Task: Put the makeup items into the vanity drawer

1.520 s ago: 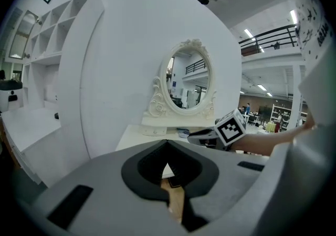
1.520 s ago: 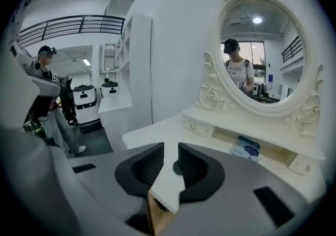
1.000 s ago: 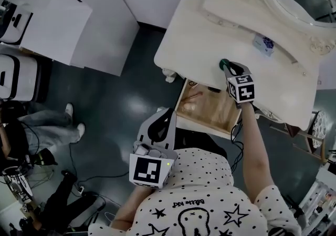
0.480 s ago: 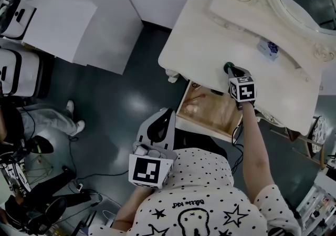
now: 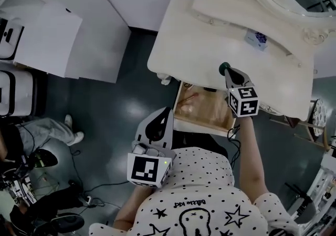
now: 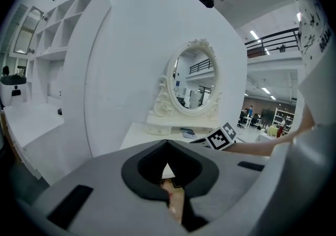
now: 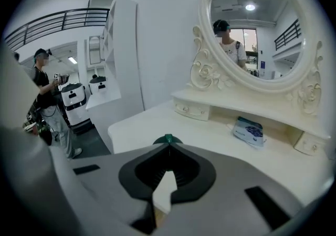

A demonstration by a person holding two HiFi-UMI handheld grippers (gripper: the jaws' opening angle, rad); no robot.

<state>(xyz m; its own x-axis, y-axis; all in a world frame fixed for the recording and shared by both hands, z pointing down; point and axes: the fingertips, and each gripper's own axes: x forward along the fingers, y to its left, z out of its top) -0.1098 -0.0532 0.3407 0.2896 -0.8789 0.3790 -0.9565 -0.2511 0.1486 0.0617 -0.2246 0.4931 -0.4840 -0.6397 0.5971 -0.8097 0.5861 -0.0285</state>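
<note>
Drawer [image 5: 206, 108] open; right fingers [image 5: 234, 77] pinch green item [image 5: 224, 65], blue packet [image 5: 255, 40] beyond; left fingers [image 5: 146, 134] closed, empty.

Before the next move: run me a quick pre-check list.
1. Drawer open: ok.
2. Right gripper shut on green item: ok; how firm the grip is, cannot tell.
3. Green item above the drawer: not ok, it is over the vanity top.
4. Left gripper shut, empty, beside the drawer: ok.
5. Blue packet stowed: not ok, it lies on the vanity.
</note>
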